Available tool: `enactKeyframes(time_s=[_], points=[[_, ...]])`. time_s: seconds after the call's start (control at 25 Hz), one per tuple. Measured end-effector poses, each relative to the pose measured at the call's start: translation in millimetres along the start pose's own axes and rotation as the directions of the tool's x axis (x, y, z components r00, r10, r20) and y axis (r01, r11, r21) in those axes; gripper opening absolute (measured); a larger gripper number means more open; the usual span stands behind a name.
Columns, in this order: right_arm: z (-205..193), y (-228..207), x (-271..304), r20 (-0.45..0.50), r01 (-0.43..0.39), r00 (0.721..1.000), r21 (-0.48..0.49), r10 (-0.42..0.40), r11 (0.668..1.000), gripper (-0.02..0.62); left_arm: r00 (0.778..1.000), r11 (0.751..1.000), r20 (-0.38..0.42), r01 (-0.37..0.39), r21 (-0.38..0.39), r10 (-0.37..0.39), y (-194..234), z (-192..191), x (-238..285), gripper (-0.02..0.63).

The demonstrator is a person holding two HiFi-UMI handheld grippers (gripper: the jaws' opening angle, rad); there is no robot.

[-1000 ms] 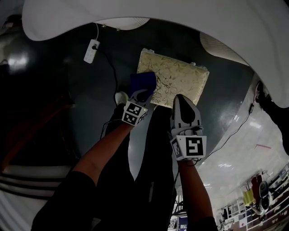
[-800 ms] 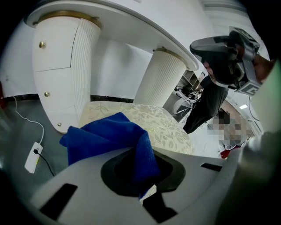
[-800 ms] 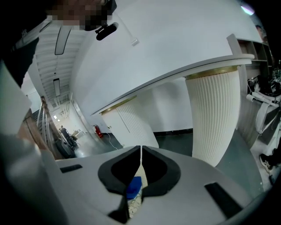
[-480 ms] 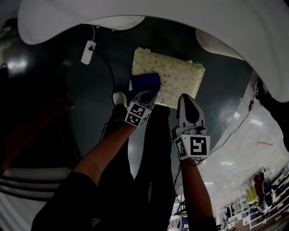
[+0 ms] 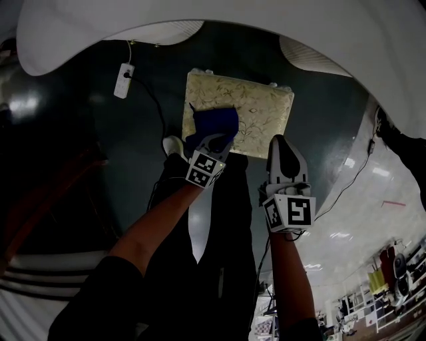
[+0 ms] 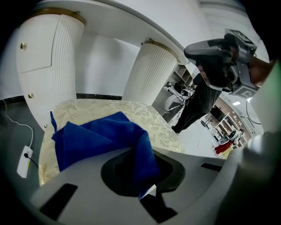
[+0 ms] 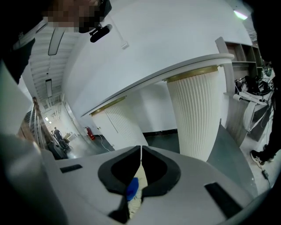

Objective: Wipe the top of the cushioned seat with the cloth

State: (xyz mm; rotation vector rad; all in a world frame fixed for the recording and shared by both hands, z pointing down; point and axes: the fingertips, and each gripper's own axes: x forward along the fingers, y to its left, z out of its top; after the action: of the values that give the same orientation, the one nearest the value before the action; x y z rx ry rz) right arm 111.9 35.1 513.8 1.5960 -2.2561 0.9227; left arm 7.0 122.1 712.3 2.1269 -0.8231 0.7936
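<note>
The cushioned seat (image 5: 256, 110) is a cream square with a gold leaf pattern, low on the dark floor. A blue cloth (image 5: 214, 124) lies spread on its near left part. My left gripper (image 5: 212, 142) is shut on the cloth's near edge and presses it onto the cushion. In the left gripper view the cloth (image 6: 99, 138) bunches up between the jaws over the seat (image 6: 153, 121). My right gripper (image 5: 279, 141) hangs shut and empty just off the seat's near right edge. In the right gripper view that gripper (image 7: 140, 151) shows only a thin slit between its jaws.
A white power strip (image 5: 122, 80) with a cable lies on the floor to the left of the seat. White fluted columns (image 7: 195, 114) and a curved white counter (image 5: 200, 20) stand behind it. My shoe (image 5: 174, 145) is beside the seat. A person in black (image 6: 197, 101) stands at right.
The left gripper has slid the cloth rightwards from the seat's left edge further onto the cushion. The right gripper has stayed shut near the front right edge.
</note>
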Motion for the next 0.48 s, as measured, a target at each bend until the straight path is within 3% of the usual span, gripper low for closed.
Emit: enactKeyframes(time_s=[0.48], points=[[-1.7,-32.5,-20.2,0.011,0.046,0.999,0.027,-0.046,0.999,0.038,0.999,0.999,-0.023,0.036,0.009,-0.036,-34.8,6.6,23.8,0.037]])
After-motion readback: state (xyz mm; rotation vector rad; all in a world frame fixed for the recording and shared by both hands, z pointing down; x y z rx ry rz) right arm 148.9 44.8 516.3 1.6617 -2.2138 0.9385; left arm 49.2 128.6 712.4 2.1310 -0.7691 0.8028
